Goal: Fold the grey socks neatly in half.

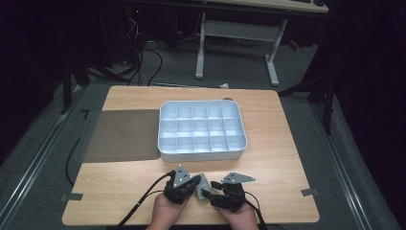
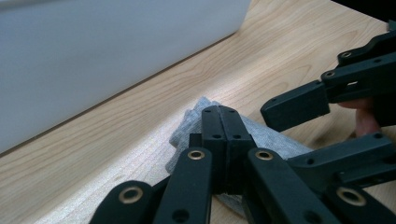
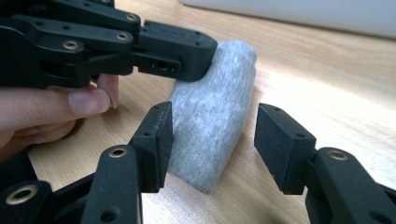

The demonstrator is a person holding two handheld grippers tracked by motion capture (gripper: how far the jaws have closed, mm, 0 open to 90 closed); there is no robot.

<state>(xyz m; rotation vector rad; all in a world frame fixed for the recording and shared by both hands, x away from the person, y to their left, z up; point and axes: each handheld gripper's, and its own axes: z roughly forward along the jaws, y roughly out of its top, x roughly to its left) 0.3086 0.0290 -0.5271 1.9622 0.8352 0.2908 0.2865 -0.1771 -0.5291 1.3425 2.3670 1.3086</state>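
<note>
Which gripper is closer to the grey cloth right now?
Left. The left gripper is shut on the grey cloth; the right gripper straddles it, open, pads apart from it.

The left tool (image 2: 223, 122) covers the grey cloth's (image 2: 275, 140) middle; its near end is hidden

no readable text, label, brand, number or sign is being shown on anything in the pictures.
</note>
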